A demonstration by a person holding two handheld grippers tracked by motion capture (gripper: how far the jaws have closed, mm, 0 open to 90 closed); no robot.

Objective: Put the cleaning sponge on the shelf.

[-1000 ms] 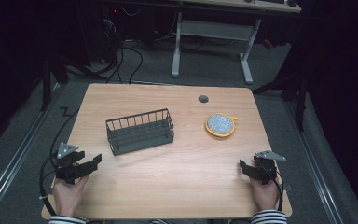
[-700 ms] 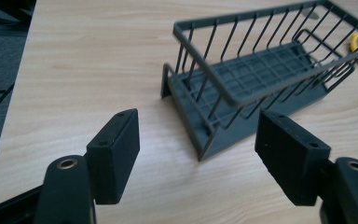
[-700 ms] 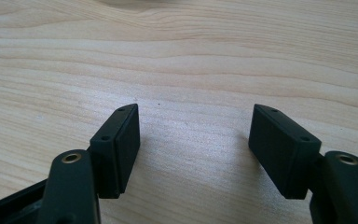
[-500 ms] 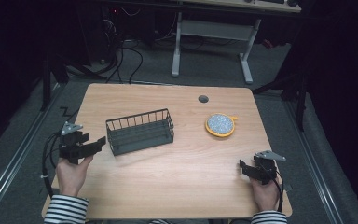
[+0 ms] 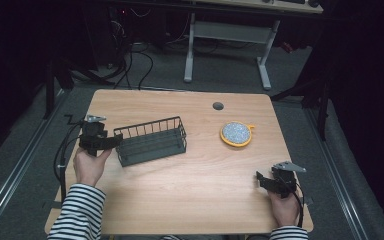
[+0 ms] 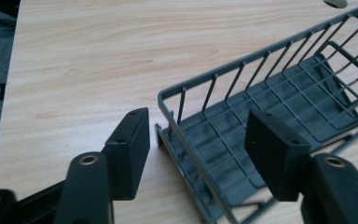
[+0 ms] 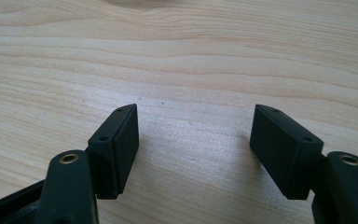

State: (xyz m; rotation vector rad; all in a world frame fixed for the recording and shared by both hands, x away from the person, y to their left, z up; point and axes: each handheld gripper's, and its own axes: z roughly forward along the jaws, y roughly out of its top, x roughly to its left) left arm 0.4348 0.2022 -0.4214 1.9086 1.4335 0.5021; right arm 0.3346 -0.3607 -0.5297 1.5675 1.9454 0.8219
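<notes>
Two claws work a wooden table (image 5: pixel 190 200): the left claw (image 6: pixel 198 140), its jaws just closing, straddles the near end wall of a grey wire basket (image 5: pixel 152 140) at the table's left-centre, pads not yet pressing. The right claw (image 7: pixel 196 140) rests apart over bare wood, holding nothing. A grip on thin wire alone could likely slip, tilting or dragging the basket towards the orange-rimmed disc (image 5: pixel 236 134).
</notes>
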